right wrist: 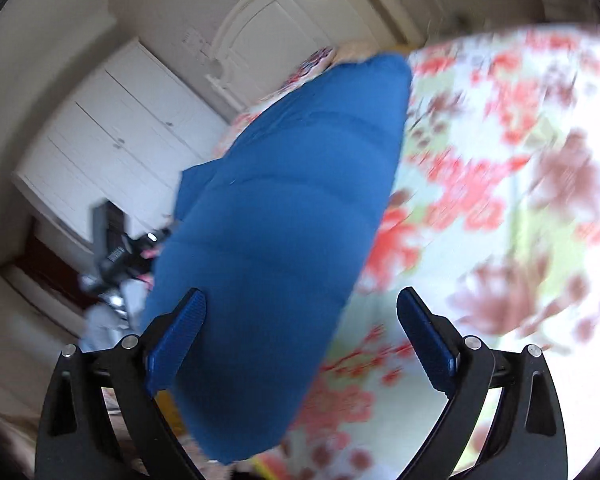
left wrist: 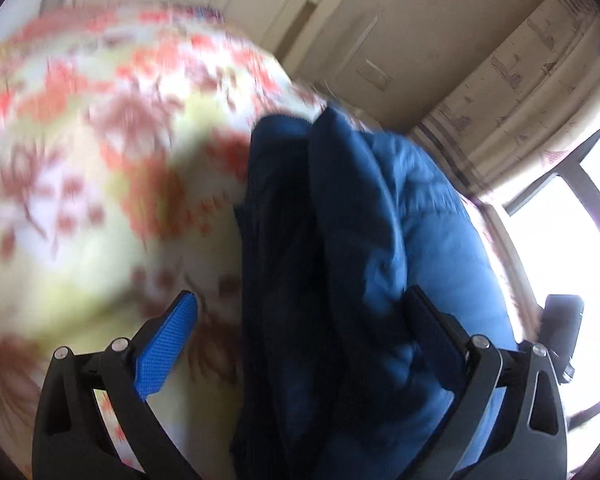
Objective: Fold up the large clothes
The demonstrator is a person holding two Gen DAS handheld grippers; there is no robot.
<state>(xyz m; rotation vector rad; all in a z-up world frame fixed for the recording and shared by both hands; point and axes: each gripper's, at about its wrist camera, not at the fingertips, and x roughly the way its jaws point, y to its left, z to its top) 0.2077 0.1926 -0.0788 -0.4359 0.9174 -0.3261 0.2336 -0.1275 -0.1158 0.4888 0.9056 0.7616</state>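
While both views were blurred, the left hand-held gripper (left wrist: pixel 300 320) stood wide, the blue padded jacket (left wrist: pixel 380 240) lying lengthwise between its fingers; the right hand-held gripper (right wrist: pixel 302 320) gaped likewise, jacket left-of-centre above the floral bed (right wrist: pixel 500 200).

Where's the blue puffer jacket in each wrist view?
Left wrist: blue puffer jacket fills centre to lower right, between the open jaws of the left gripper.
Right wrist: it runs from top centre down to bottom centre, between the right gripper jaws, nearer the left one.
Shared landmark: floral bedspread.
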